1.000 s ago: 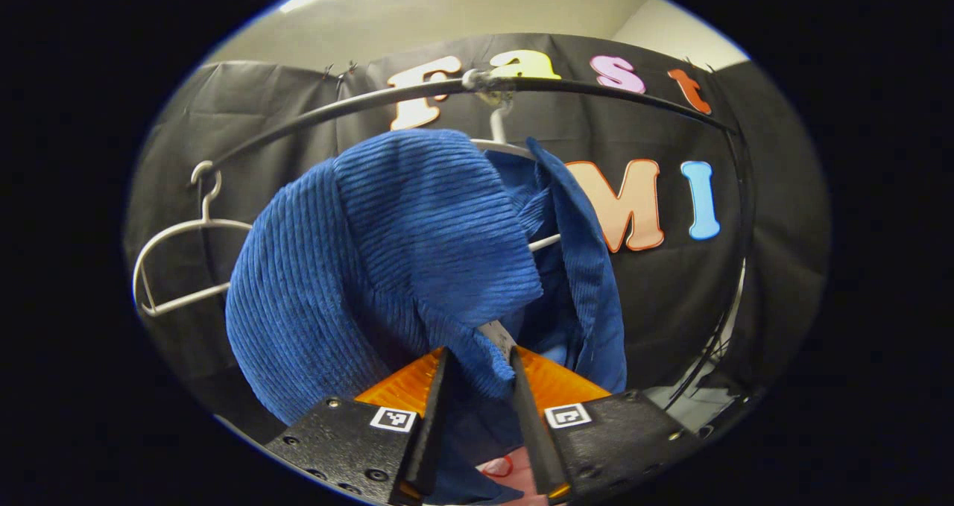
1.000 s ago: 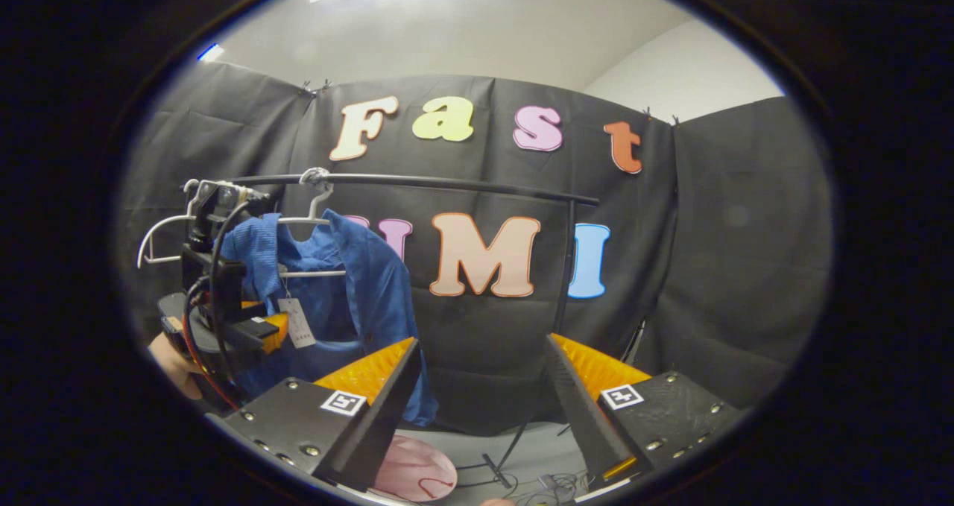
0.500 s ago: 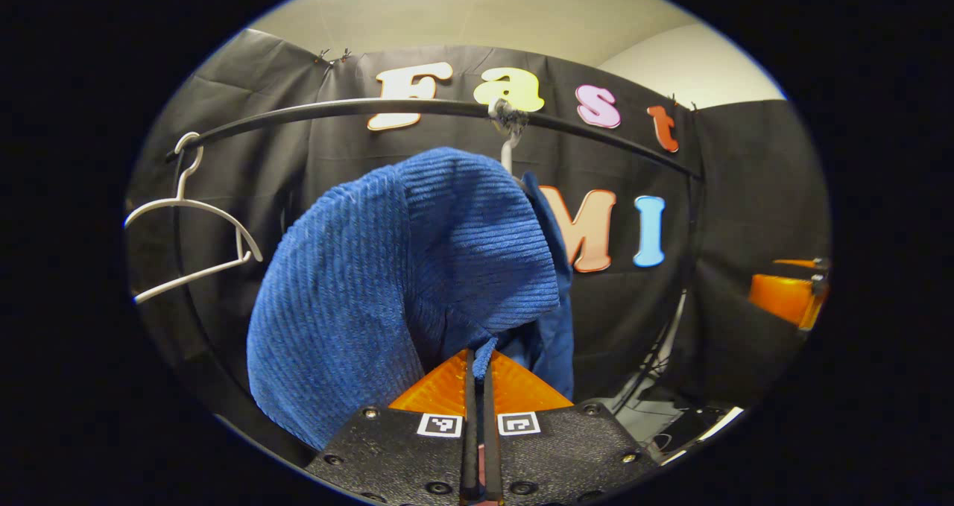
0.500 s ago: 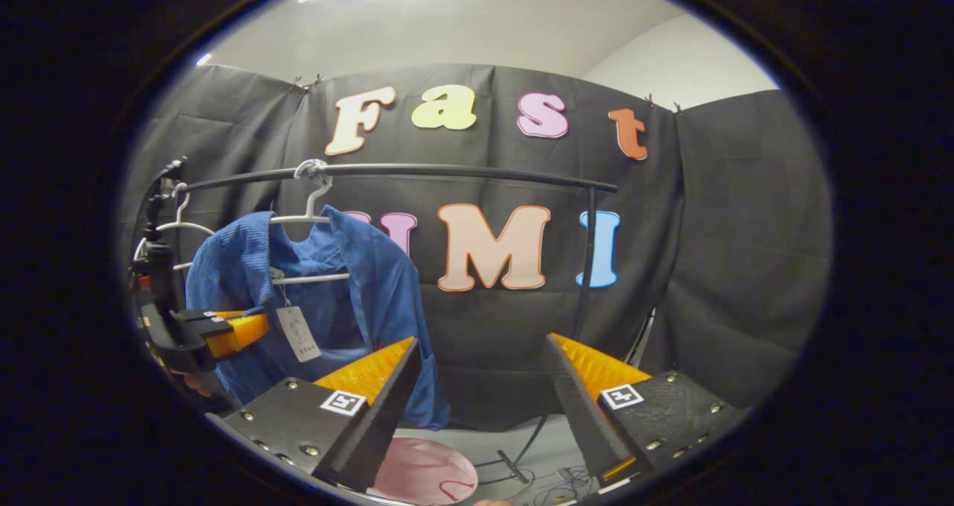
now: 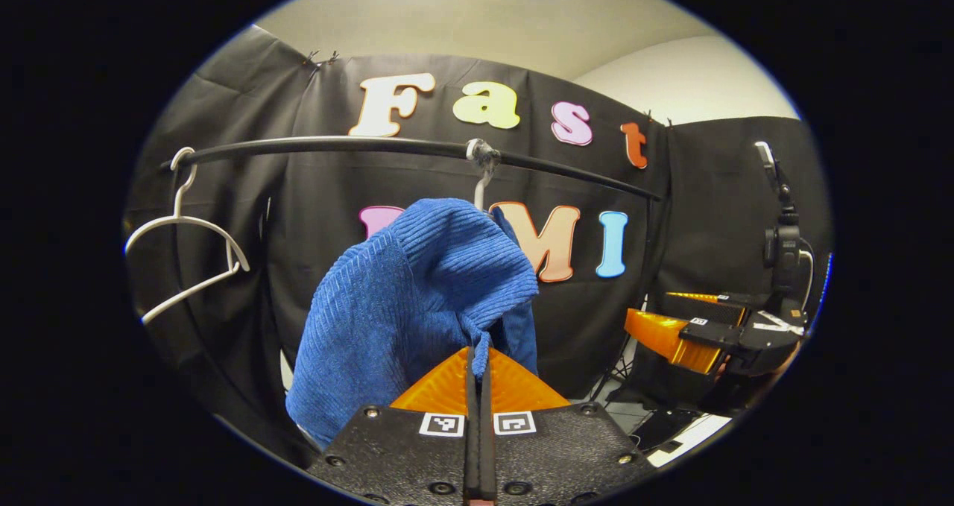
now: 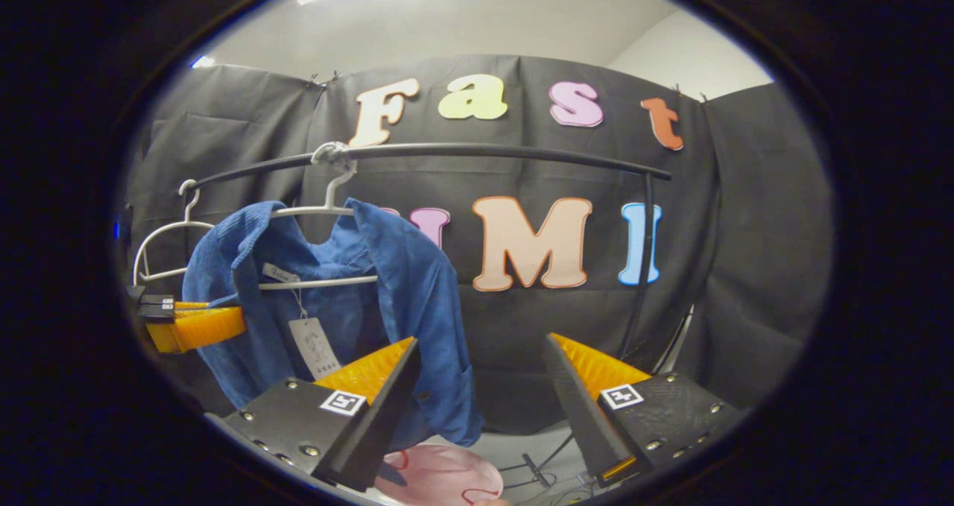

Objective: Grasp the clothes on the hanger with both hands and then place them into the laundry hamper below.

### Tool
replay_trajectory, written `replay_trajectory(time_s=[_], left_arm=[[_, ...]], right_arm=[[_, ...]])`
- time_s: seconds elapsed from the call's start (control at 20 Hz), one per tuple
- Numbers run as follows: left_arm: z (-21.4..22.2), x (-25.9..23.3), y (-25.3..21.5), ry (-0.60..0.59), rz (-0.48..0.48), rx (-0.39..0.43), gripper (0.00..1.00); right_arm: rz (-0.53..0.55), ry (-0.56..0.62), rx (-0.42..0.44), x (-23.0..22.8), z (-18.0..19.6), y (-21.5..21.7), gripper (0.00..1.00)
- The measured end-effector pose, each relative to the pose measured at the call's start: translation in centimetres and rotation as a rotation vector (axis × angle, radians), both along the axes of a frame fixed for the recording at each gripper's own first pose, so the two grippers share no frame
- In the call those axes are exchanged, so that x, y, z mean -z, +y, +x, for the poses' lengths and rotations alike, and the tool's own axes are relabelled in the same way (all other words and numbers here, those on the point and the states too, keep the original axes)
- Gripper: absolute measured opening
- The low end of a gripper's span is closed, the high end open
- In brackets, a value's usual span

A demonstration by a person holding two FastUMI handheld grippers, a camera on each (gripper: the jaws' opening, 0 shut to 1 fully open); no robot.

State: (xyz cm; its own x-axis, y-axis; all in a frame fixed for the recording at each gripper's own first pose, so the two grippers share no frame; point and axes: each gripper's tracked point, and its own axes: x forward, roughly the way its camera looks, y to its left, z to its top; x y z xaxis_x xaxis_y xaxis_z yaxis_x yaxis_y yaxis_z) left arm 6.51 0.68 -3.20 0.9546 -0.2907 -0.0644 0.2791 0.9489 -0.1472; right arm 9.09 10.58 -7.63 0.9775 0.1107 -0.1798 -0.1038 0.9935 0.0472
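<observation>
On 1 black rail [image 6: 477, 150], 2 hangers, 1 blue garment [image 6: 417, 290], left gripper [image 5: 477, 361] fingers clamped on it, right gripper [image 6: 481, 357] fingers apart.

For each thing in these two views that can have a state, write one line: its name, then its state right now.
Blue garment: hanging on its hanger, one edge pinched.
White hanger: hooked on the rail, loaded.
Spare hanger: hooked on the rail, bare.
Left gripper: shut on the blue garment.
Right gripper: open, holding nothing.
Paper tag: dangling from the garment.
Pink hamper: below the garment; contents not visible.
</observation>
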Motion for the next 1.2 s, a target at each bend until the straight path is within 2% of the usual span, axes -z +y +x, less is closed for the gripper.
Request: replay_trajectory(time_s=[0.2,0.3,0.35,0.45,0.55,0.65,0.8,0.95,1.0,1.1,1.15,1.2], left_arm=[[-1.7,-1.6,1.1,-0.001,0.005,-0.081,0.01],[-2.3,-2.0,1.5,0.008,0.004,-0.119,0.01],[-2.7,-1.8,1.8,0.016,0.016,-0.137,0.00],[-3.4,-2.1,2.4,0.025,0.036,-0.167,0.01],[-4.2,-2.7,3.5,0.048,0.016,-0.215,0.00],[-5.0,-4.1,3.9,0.028,0.001,-0.240,0.00],[-5.6,-4.4,4.3,0.025,0.034,-0.257,0.01],[-6.0,-3.9,4.6,0.041,0.040,-0.276,0.00],[-6.0,-3.8,4.9,0.041,0.042,-0.287,0.00],[-5.8,-3.4,5.2,0.050,0.040,-0.293,0.00],[-5.6,-3.2,5.2,0.056,0.039,-0.292,0.00],[-5.5,-2.8,5.3,0.064,0.041,-0.292,0.00]], right_arm=[[0.033,0.003,-0.094,1.6,1.6,2.2,1.00],[0.075,0.015,-0.118,2.0,2.3,3.3,0.94],[0.094,0.018,-0.132,2.1,2.7,4.0,0.99],[0.111,0.037,-0.167,2.8,3.4,5.6,0.99],[0.128,0.048,-0.214,3.1,4.1,7.4,1.00],[0.121,0.043,-0.233,3.2,5.1,8.4,0.99],[0.088,0.038,-0.270,3.5,7.5,10.3,0.99],[0.052,0.052,-0.231,4.5,10.6,10.7,0.97],[0.051,0.057,-0.211,4.7,11.4,10.5,1.00],[0.045,0.077,-0.167,5.2,13.0,10.5,0.93],[0.040,0.095,-0.136,5.6,13.3,10.0,0.93],[0.042,0.117,-0.108,5.9,13.8,9.7,0.84]])
